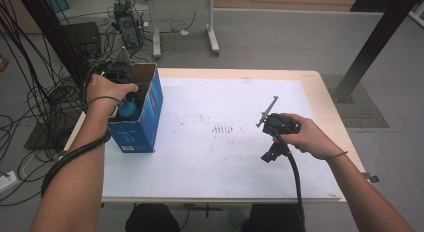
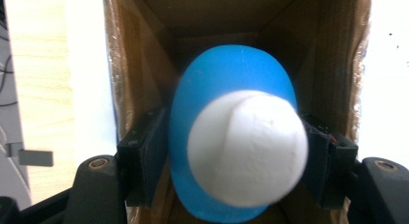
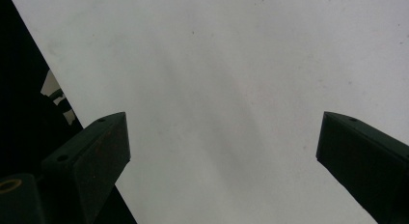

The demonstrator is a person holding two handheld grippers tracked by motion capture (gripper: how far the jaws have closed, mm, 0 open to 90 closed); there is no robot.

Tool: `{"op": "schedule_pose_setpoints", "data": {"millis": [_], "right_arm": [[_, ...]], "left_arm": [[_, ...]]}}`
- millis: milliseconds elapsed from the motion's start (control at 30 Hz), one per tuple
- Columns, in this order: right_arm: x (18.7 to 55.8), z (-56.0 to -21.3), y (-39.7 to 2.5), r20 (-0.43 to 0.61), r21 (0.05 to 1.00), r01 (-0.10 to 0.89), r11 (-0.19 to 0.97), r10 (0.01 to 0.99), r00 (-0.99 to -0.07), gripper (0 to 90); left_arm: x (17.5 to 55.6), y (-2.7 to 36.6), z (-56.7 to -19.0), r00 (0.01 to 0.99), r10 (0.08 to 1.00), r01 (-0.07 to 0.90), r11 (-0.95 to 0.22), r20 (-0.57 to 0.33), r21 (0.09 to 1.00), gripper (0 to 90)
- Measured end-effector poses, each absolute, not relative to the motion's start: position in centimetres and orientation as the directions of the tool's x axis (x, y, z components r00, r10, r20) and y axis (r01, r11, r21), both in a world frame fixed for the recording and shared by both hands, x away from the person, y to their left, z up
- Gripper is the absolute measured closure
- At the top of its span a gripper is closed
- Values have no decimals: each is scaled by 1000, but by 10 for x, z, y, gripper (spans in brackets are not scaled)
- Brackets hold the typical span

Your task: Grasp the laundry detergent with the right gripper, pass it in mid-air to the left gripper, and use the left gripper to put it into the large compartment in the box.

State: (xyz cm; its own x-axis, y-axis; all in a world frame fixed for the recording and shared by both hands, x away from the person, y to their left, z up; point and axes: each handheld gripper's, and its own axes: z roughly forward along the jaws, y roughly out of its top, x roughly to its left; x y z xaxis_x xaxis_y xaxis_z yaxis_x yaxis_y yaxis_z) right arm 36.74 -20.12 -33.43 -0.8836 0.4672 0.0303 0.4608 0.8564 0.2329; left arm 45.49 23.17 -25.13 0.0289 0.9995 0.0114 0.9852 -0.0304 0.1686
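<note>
Two hand-held grippers are at work, and we take the blue box [image 1: 142, 112] at the left end of the bench [image 1: 230, 142] as our landmark. Our left hand-held gripper [image 1: 129, 99] is right over the box's open top, its jaws clamped on the blue and white object [image 2: 236, 137] — a rounded blue body with a white cap facing the camera. In the left gripper view that object sits within the brown cardboard walls of the box, partly down inside the mouth but not resting on the bottom as far as we can tell. Our right hand-held gripper [image 1: 270, 134] hangs well to the right of the box over the bare white sheet, jaws spread wide and grasping nothing. We judge the work about midway: the object is gripped and at the box's opening — whether it is going in or coming out we cannot tell. What remains is to finish that pass and let go.
</note>
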Motion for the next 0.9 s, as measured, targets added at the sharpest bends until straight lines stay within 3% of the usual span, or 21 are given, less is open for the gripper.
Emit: {"op": "schedule_pose_setpoints", "data": {"millis": [367,900], "right_arm": [[369,-332,-199,27,235,456,858,463,-886,41],[369,-334,-198,33,228,460,858,466,-884,41]], "left_arm": [[452,224,-215,59,997,977,-66,42,205,315],[445,199,-176,122,991,961,-132,55,241,158]]}}
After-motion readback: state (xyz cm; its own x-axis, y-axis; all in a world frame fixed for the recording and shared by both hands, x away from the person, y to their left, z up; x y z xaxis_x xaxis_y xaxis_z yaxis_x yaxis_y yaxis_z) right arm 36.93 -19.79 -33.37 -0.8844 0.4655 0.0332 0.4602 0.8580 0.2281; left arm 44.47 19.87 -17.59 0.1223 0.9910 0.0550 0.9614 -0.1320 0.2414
